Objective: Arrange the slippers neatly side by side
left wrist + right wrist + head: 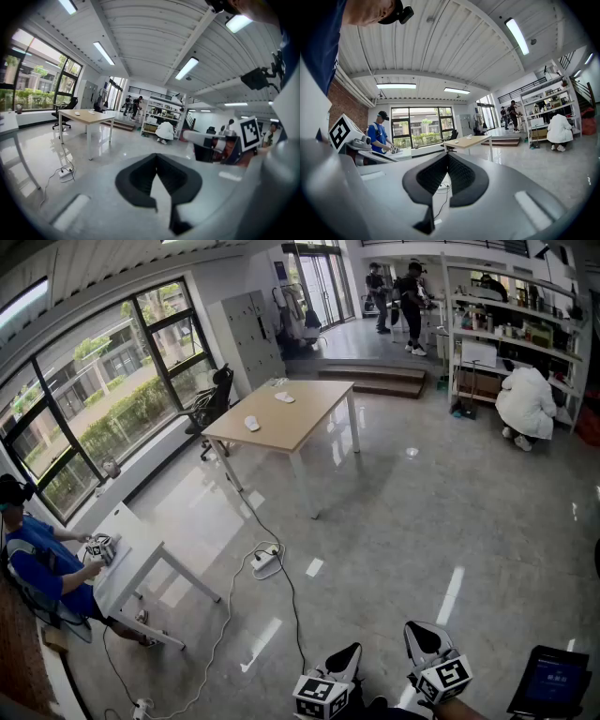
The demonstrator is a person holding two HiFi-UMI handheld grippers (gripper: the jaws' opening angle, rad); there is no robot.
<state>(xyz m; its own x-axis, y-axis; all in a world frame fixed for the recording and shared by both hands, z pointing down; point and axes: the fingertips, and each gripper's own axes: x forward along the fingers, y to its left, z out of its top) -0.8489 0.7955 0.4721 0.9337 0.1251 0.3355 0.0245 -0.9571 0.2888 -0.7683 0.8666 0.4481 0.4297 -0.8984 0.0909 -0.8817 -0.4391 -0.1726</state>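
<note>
I hold both grippers low and close to me, at the bottom of the head view. My left gripper (347, 657) has its jaws shut tight, with nothing between them. My right gripper (419, 632) is shut too, and it is empty as well. They sit side by side, a little apart, and both point out at the room.

The slippers are far from me, on the wood table (309, 418) in the middle of the floor. The near slipper (251, 423) lies by the table's left edge. The far slipper (284, 397) lies closer to the back end, apart from the first one. Both are white.

A power strip (264, 562) lies on the floor between me and the table. A person in blue (42, 563) sits at a white desk (131, 554) on the left. A person in white (527, 401) crouches by the shelves (511, 334) on the right.
</note>
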